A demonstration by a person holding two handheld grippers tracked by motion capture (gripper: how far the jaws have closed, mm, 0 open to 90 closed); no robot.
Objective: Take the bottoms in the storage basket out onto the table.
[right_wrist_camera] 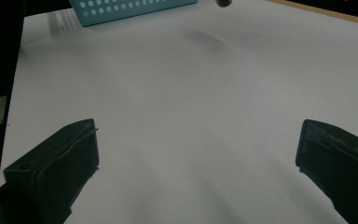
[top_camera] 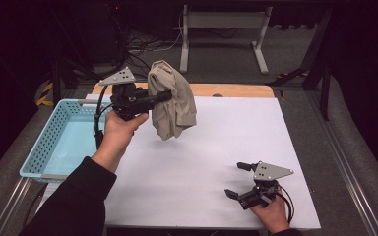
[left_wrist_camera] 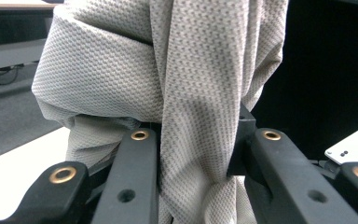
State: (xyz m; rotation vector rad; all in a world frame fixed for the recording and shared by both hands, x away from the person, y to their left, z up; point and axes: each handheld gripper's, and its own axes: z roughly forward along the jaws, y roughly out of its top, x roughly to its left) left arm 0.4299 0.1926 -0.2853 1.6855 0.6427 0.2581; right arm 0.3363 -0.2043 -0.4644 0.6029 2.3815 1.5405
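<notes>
On my feed both grippers are black w/ a grey three-cornered plate on top, each plate dotted w/ small dark screw holes. Left gripper (top_camera: 163,95): its own view shows matte black link bars w/ brass-coloured rivets and round holes. Right gripper (top_camera: 237,180): blocky black jaw tips, black cable looping off the back. Left arm has a dark long sleeve (top_camera: 76,196); hands bare.

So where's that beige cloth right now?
The beige cloth hangs clamped in the left gripper, lifted above the white table, just right of the blue basket.
</notes>
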